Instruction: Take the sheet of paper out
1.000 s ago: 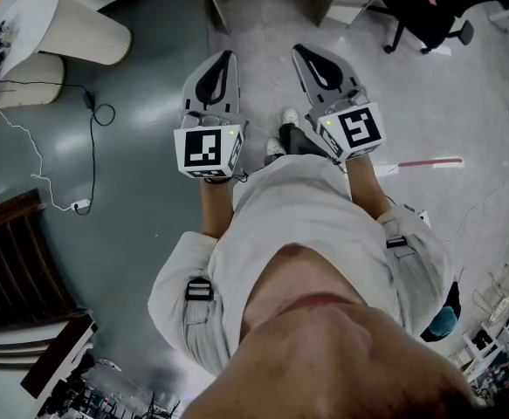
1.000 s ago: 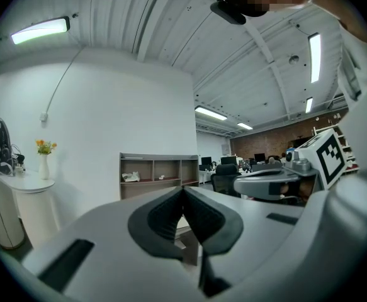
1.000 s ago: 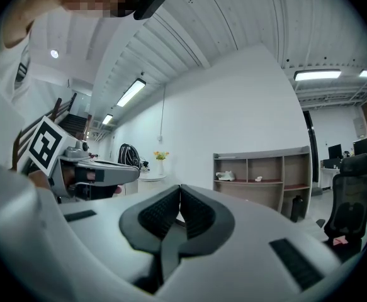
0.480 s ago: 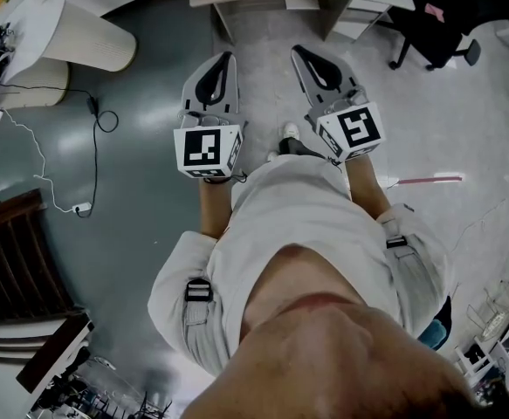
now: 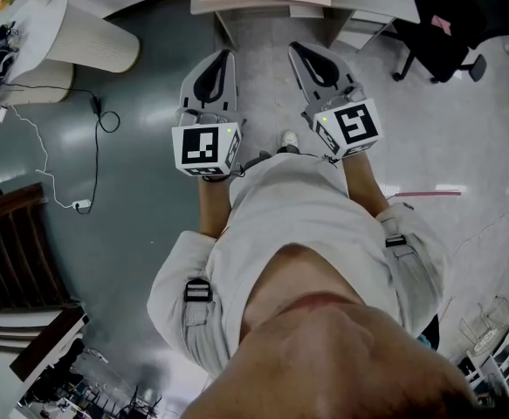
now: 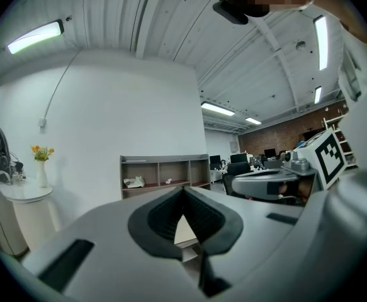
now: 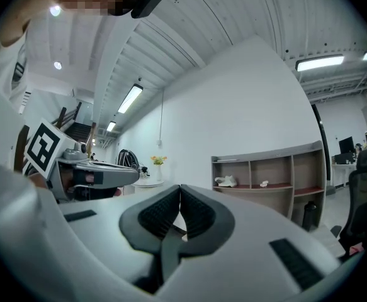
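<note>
Sheet of paper not discernible; left claw (image 5: 228, 54) and right claw (image 5: 295, 48), ribbed-padded, clenched empty.

Person wore a pale beige short-slv top (image 5: 298, 208) w/ a black plastic buckle tab (image 5: 198, 290) on each slv, plus a white shoe (image 5: 289, 138). Light grey plastic L gripper (image 5: 225, 55) & R gripper (image 5: 295, 47) each had black ribbed pads (image 6: 164, 216), a white cube w/ black square markers (image 5: 203, 147) & a small green LED (image 5: 229, 131).
</note>
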`<state>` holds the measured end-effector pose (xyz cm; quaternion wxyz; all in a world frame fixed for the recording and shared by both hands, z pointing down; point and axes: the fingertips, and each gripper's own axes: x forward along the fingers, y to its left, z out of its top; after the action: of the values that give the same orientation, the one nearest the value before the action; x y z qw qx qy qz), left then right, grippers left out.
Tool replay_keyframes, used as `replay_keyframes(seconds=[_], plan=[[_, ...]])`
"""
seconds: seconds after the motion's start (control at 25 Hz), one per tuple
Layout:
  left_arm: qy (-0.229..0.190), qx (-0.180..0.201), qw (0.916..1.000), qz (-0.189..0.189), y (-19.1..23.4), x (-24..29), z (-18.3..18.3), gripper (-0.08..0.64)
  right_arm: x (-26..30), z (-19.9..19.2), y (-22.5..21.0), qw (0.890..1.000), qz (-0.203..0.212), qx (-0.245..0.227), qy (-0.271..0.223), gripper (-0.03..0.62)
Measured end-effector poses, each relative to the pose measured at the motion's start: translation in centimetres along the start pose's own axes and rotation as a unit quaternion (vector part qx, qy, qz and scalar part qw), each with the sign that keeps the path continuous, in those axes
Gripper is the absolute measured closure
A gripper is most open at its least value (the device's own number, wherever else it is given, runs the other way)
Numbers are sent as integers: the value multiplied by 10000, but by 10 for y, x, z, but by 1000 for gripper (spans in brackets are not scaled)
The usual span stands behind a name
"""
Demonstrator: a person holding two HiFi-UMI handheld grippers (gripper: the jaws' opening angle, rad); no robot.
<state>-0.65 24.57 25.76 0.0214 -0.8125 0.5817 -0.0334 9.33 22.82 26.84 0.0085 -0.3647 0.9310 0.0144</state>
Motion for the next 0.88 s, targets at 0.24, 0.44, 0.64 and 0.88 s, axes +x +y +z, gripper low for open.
replay_keyframes(seconds=[0.24,0.44,0.64,0.88], plan=[[41,13,10000,49,-3,15,1,549,3,1,-15,10000,66,13,-35,571],[57,33,10000,34,-1,31,0,549,9,-2,-31,10000,4,22,1,571],[84,-34,10000,-38,14,51,-7,549,28,-7,-43,9999,-100,25,67,571],[37,-56,9998,-170,37,85,-9,549,59,-11,-60,9996,-232,-3,148,571]])
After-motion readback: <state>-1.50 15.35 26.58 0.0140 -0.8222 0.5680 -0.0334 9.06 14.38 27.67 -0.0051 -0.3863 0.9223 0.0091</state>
